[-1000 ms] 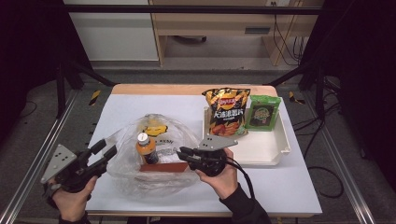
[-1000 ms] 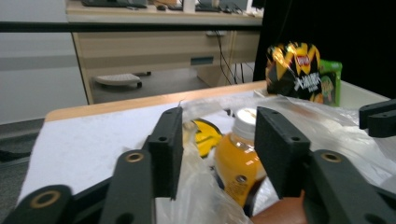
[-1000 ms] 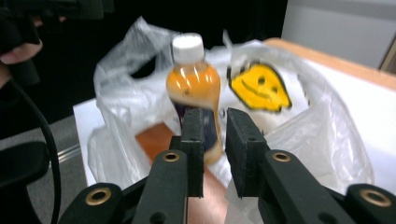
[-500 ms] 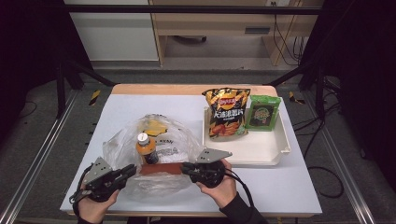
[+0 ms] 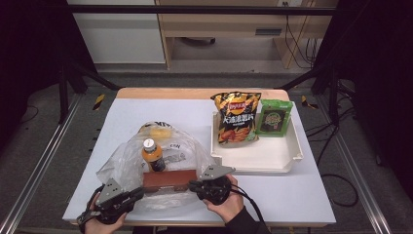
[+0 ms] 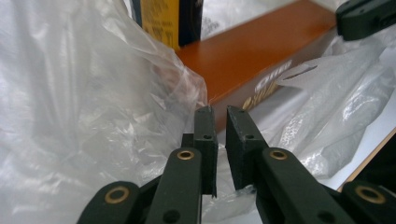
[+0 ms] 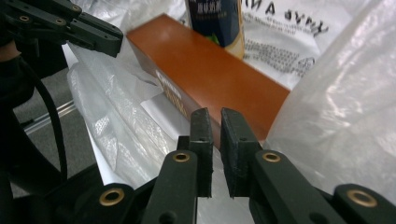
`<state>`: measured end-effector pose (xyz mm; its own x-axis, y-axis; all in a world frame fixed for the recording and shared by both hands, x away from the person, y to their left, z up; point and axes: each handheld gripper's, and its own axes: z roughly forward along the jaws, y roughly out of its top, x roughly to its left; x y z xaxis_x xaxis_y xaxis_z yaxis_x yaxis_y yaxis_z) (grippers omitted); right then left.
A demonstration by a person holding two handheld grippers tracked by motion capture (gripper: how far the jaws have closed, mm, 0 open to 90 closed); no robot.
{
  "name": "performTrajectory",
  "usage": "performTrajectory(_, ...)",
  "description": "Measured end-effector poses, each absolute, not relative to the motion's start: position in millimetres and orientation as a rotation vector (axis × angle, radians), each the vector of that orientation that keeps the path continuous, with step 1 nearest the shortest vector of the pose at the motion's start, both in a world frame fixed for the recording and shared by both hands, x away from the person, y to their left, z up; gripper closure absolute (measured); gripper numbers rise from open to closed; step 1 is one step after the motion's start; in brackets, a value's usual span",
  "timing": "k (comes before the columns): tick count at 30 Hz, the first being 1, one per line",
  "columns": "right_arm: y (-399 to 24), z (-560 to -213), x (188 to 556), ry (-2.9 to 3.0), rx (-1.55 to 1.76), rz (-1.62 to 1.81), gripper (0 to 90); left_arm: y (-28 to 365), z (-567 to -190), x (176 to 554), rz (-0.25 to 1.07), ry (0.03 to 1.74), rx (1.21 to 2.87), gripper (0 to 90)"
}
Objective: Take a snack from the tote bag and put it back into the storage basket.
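**Plastic bag gripped at both near corners**

The clear plastic bag (image 5: 146, 161) lies on the near half of the white table (image 5: 302, 195), left of centre. Its film is thin, crinkled and glossy, with printed black lettering on the far side. Through it I see an orange-brown carton (image 5: 170, 179) lying flat along the near edge, with gold lettering on its long side. Just behind the carton stands a bottle (image 5: 153, 155) with a white cap, an orange neck and a dark label. A yellow item (image 5: 159, 132) sits at the far end of the bag; I cannot tell what it is.

My left gripper (image 5: 138, 194) is at the bag's near left corner. In the left gripper view its jaws stand narrow, a slim gap between the pads (image 6: 205, 140), with bag film gathered around them; the pictures do not show clearly whether film is pinched. My right gripper (image 5: 193, 185) is at the near right end of the carton. Its jaws have just been closing and stand narrow, with film bunched below the pads (image 7: 201, 140); a pinch is not clear here either.

Beyond the bag, to the right, a white tray (image 5: 253, 158) holds a crisp packet (image 5: 236, 117) and a green packet (image 5: 275, 118), both leaning on its far wall.
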<state>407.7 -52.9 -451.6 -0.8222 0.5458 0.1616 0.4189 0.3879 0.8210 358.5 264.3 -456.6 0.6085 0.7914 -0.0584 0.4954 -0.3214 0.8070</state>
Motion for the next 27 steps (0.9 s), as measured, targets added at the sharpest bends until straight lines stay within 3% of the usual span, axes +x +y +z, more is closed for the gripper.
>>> performTrajectory(13,-60,-476,408,2.544,0.949,1.313,85.5,269,-475,368,0.422,1.128,2.041,79.1)
performTrajectory(22,-70,-487,411,2.525,1.053,1.270,86.6,269,-482,374,0.418,1.106,2.044,76.4)
performTrajectory(27,-71,-489,408,2.509,1.017,1.300,81.4,268,-482,374,0.421,1.093,2.043,73.9)
